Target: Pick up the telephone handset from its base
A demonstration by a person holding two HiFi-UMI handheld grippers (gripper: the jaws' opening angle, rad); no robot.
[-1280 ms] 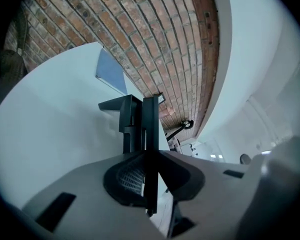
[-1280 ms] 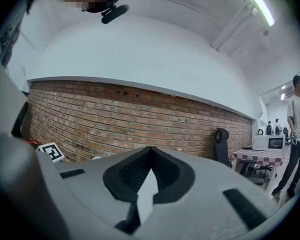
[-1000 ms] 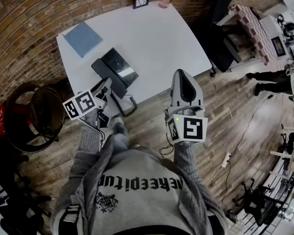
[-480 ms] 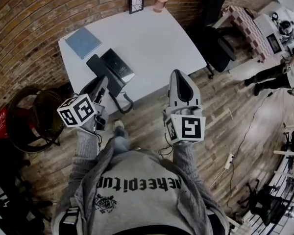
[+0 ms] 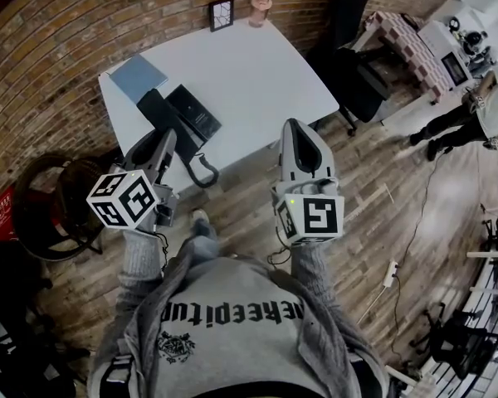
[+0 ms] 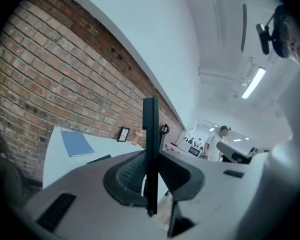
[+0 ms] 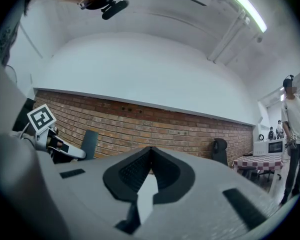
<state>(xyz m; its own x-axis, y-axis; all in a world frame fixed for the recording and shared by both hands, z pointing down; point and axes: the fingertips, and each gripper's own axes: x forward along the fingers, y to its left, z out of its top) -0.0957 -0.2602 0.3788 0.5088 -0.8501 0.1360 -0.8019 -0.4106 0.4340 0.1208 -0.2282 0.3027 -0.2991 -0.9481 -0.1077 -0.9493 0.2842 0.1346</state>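
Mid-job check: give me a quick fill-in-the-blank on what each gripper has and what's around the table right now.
1. The left gripper is shut on the telephone handset, while the right gripper has its jaws together on ____.
2. The notebook lying on the white table is ____ in colour.
3. The wall beside the table is built of ____.

Missing words: nothing; blue; brick.
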